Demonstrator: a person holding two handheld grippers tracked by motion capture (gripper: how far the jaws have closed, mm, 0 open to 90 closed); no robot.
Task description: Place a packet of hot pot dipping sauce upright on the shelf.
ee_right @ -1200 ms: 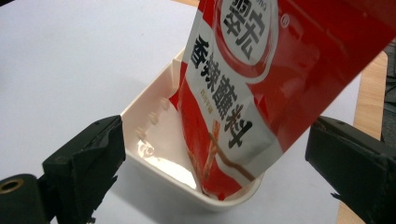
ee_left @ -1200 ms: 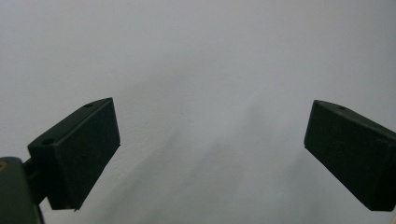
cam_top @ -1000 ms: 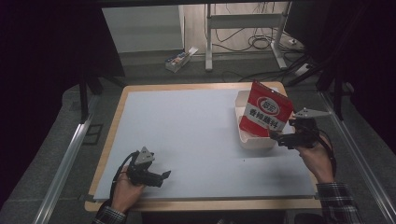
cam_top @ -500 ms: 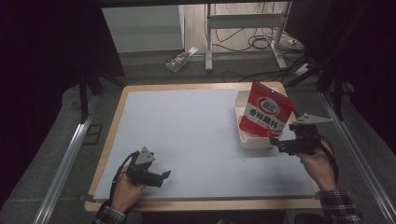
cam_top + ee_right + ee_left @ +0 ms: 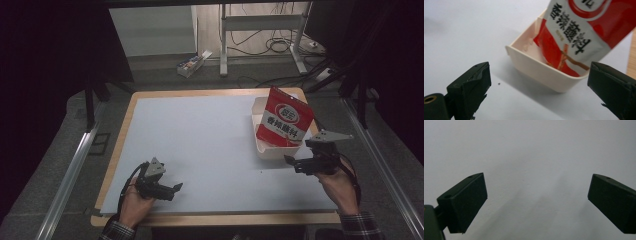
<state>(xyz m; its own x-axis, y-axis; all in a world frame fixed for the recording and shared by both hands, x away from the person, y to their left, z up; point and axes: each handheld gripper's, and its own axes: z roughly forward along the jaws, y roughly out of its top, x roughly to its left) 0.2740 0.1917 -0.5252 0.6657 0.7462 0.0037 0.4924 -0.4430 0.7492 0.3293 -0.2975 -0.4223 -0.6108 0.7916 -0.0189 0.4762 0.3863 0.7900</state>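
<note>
A red and white snack bag (image 5: 285,119) (image 5: 584,30) stands tilted inside a cream plastic bin (image 5: 267,148) (image 5: 541,68) at the right of the pale mat. My right gripper (image 5: 296,165) (image 5: 539,95) hovers just in front of the bin's near corner, jaws wide open with nothing between them. Near the front left edge, my left gripper (image 5: 175,189) (image 5: 537,202) rests low over bare mat, also open and empty.
The pale blue mat (image 5: 200,135) covers a wooden table (image 5: 125,125). Metal rails run along both sides on the floor. Behind the table lie a small box (image 5: 192,62), a desk frame and cables.
My right gripper has drawn back from the bin toward the front edge and dropped a little. The left gripper has stayed put.
</note>
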